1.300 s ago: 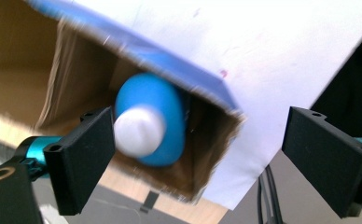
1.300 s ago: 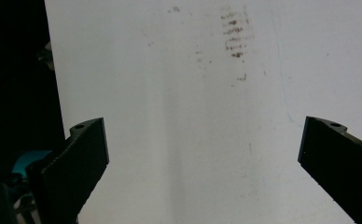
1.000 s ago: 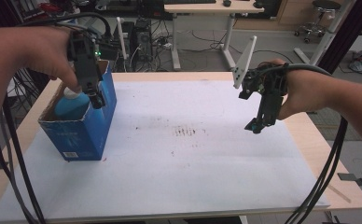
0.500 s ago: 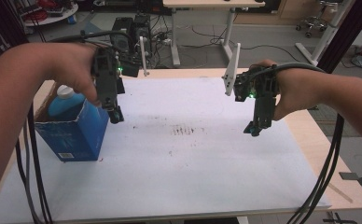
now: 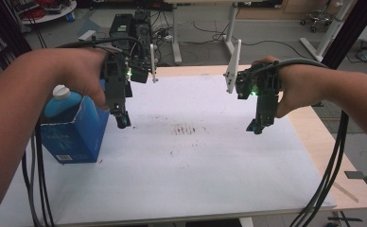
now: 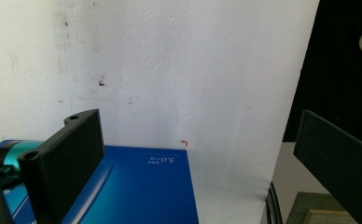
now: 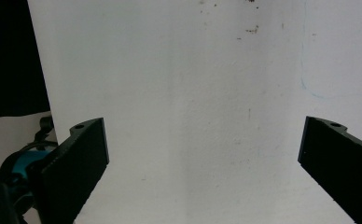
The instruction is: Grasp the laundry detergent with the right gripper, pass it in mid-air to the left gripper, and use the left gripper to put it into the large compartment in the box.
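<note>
**Box and bottle wait at the left edge, both grippers empty**

A blue box [image 5: 75,135] stands upright near the counter's [image 5: 210,179] left edge, its top open, with a bottle [image 5: 61,101] inside; the bottle's white cap and pale blue shoulder rise above the rim. The left gripper [image 5: 121,122] hangs just beside the box's right wall, jaws spread and holding nothing; its own view looks down on the box's blue face [image 6: 142,186] below. Well apart, toward the right edge, the right gripper [image 5: 256,126] hovers over bare white counter, jaws likewise wide and empty.

The box looks like thin card: light, and likely to buckle if squeezed across its open top. The bottle seems rigid plastic, perhaps heavy if full, and smooth. The neck under the cap looks the surest hold.
</note>
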Demonstrator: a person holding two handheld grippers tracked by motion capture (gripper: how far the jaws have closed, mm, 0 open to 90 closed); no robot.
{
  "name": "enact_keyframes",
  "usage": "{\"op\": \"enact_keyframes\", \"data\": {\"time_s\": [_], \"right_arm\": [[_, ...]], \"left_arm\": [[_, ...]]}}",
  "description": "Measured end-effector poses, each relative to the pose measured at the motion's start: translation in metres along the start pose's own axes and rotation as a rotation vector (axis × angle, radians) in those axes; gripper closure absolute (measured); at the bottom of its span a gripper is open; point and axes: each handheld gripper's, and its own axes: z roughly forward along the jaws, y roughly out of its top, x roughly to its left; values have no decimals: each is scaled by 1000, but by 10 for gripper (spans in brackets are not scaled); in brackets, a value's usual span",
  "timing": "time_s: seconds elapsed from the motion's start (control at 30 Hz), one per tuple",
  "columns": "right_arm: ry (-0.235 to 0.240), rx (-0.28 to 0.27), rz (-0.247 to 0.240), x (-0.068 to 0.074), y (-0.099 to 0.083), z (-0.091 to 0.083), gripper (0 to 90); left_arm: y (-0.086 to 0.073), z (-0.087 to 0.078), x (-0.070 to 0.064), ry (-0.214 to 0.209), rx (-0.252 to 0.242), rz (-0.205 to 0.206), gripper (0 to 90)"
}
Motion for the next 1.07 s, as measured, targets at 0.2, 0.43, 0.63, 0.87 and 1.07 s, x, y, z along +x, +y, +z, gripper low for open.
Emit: {"op": "enact_keyframes", "data": {"time_s": [0.2, 0.43, 0.63, 0.87, 1.07], "right_arm": [[-8, -4, 10, -1, -4, -1, 10], [-15, 0, 3, 0, -3, -1, 9], [-18, 6, -6, 2, -2, 1, 9], [-19, 9, 3, 2, -4, 1, 9], [-25, 2, 9, 4, -5, -1, 9]], "left_arm": [[2, 0, 1, 8, -1, 4, 17], [2, 0, 1, 8, 0, 0, 17], [2, 0, 0, 11, -5, -1, 17], [4, 1, 0, 11, -6, 2, 17], [4, 2, -2, 9, -6, 1, 17]]}}
